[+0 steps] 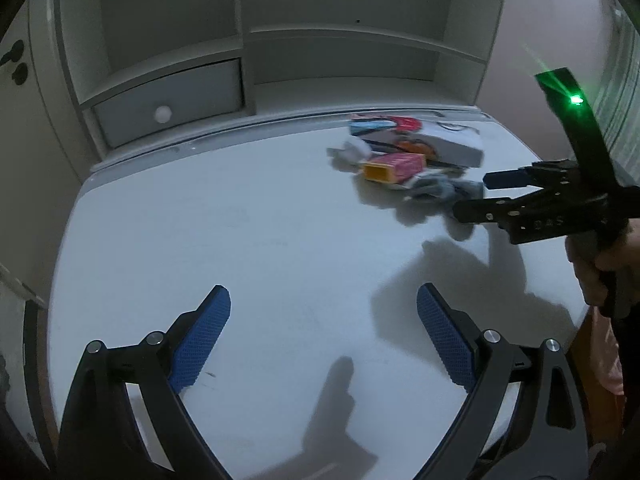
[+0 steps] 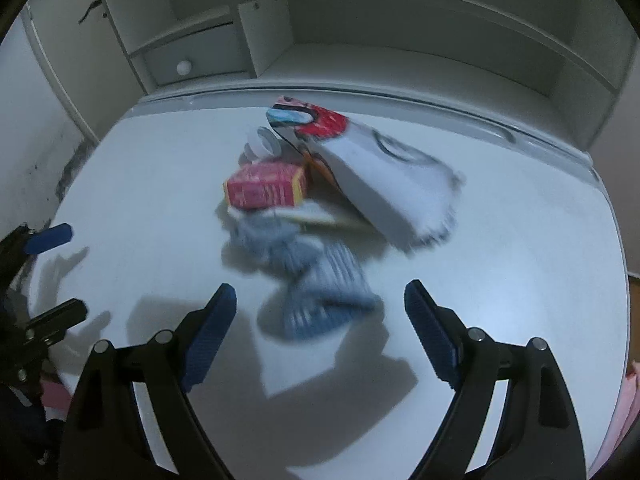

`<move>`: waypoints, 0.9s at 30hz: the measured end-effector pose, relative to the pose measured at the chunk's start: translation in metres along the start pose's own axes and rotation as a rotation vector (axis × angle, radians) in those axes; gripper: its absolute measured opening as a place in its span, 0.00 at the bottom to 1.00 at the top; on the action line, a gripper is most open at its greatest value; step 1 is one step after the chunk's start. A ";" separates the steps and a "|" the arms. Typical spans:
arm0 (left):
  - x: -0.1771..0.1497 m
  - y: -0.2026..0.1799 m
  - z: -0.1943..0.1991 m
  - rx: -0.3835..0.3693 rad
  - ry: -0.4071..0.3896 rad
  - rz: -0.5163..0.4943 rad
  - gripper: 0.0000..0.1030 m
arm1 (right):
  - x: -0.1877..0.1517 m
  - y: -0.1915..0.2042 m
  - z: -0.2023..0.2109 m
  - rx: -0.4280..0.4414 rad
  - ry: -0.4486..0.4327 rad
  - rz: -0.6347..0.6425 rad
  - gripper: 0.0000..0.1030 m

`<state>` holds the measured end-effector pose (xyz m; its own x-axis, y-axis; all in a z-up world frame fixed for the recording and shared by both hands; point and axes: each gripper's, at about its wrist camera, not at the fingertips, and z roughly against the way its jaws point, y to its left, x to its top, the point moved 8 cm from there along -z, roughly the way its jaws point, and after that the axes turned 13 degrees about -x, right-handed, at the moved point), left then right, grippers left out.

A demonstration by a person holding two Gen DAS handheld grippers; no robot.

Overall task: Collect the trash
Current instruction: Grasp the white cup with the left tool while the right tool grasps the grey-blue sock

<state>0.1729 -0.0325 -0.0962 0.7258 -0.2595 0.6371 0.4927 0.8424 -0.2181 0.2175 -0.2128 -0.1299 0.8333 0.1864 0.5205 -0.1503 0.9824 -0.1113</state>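
A pile of trash lies on the white desk (image 1: 240, 248) toward its back right. It holds a pink and yellow carton (image 1: 394, 166) (image 2: 266, 184), a white box (image 1: 452, 146) (image 2: 384, 180), a red and blue wrapper (image 1: 384, 124) (image 2: 308, 118), a white cup (image 2: 262, 144) and a crumpled grey-blue cloth (image 1: 440, 188) (image 2: 308, 276). My left gripper (image 1: 324, 332) hangs open over bare desk, well short of the pile. My right gripper (image 2: 318, 324) (image 1: 472, 196) is open too, just above the near end of the cloth, touching nothing.
A white hutch (image 1: 320, 40) with shelves and a grey drawer (image 1: 172, 100) stands along the desk's back edge. A pale cupboard door (image 1: 28, 128) is at the left. The desk's right edge (image 1: 576, 320) drops to a wooden floor and pink fabric.
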 end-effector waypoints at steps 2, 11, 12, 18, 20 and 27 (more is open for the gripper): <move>0.004 0.006 -0.001 0.004 0.004 -0.001 0.89 | 0.006 0.004 -0.006 -0.007 0.003 0.014 0.78; 0.056 0.011 -0.040 -0.034 0.020 -0.043 0.89 | -0.003 0.006 -0.001 -0.011 -0.015 0.049 0.29; 0.066 0.013 -0.048 -0.029 0.024 -0.049 0.89 | -0.007 0.004 0.008 -0.003 -0.030 0.045 0.29; 0.106 0.011 -0.097 -0.074 0.058 -0.063 0.89 | -0.037 -0.016 0.042 0.003 -0.054 0.023 0.29; 0.112 0.009 -0.111 -0.097 0.071 -0.051 0.89 | -0.043 -0.020 0.046 -0.002 -0.051 0.006 0.29; 0.115 0.009 -0.142 -0.094 0.095 -0.041 0.81 | -0.070 -0.041 0.053 -0.020 -0.033 -0.060 0.29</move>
<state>0.3291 -0.1214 -0.1296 0.7439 -0.3401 0.5752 0.5624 0.7836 -0.2640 0.1373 -0.2650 -0.1164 0.8226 0.1280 0.5540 -0.0900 0.9914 -0.0955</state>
